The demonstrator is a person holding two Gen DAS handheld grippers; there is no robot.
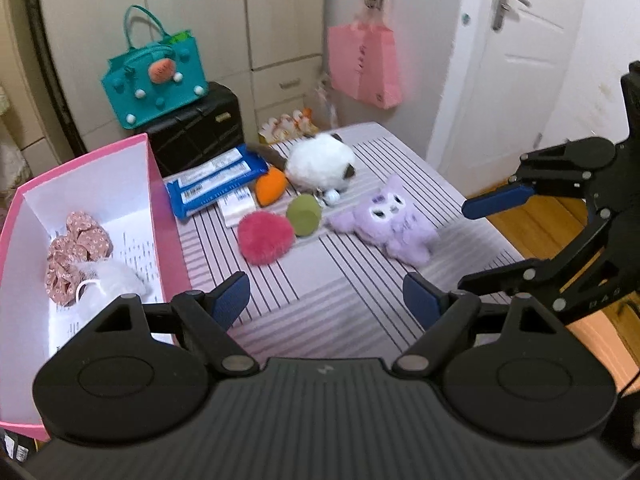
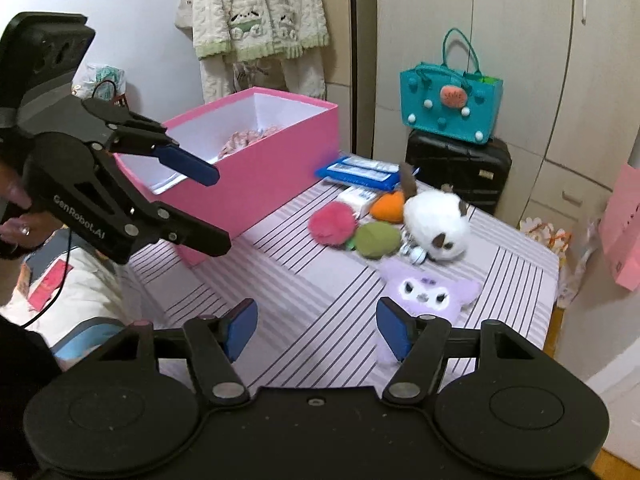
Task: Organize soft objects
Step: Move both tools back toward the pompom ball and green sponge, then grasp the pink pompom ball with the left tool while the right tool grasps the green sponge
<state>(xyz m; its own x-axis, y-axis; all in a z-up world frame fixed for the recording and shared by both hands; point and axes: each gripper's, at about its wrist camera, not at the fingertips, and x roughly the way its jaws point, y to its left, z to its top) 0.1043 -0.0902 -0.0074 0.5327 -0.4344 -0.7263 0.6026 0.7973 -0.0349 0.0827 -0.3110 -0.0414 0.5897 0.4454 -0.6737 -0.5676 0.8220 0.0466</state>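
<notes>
Soft toys lie on the striped table (image 1: 320, 280): a purple plush (image 1: 390, 220) (image 2: 428, 292), a pink pompom (image 1: 264, 238) (image 2: 332, 224), a green ball (image 1: 304, 214) (image 2: 378, 240), an orange plush (image 1: 271, 186) (image 2: 388, 204) and a white plush cat (image 1: 320, 162) (image 2: 436, 224). The pink box (image 1: 160, 200) (image 2: 260, 168) at the left holds floral scrunchies (image 1: 76, 248) and a white fluffy item (image 1: 112, 280). My left gripper (image 1: 326, 300) (image 2: 212, 204) is open and empty beside the box. My right gripper (image 2: 318, 330) (image 1: 460, 248) is open and empty, just short of the purple plush.
A blue packet (image 1: 216, 184) (image 2: 360, 170) and a white tissue pack (image 1: 238, 206) lie behind the toys. A teal bag (image 1: 156, 76) (image 2: 452, 100) sits on a black suitcase (image 1: 200, 128) beyond the table. A pink paper bag (image 1: 364, 64) hangs near the door.
</notes>
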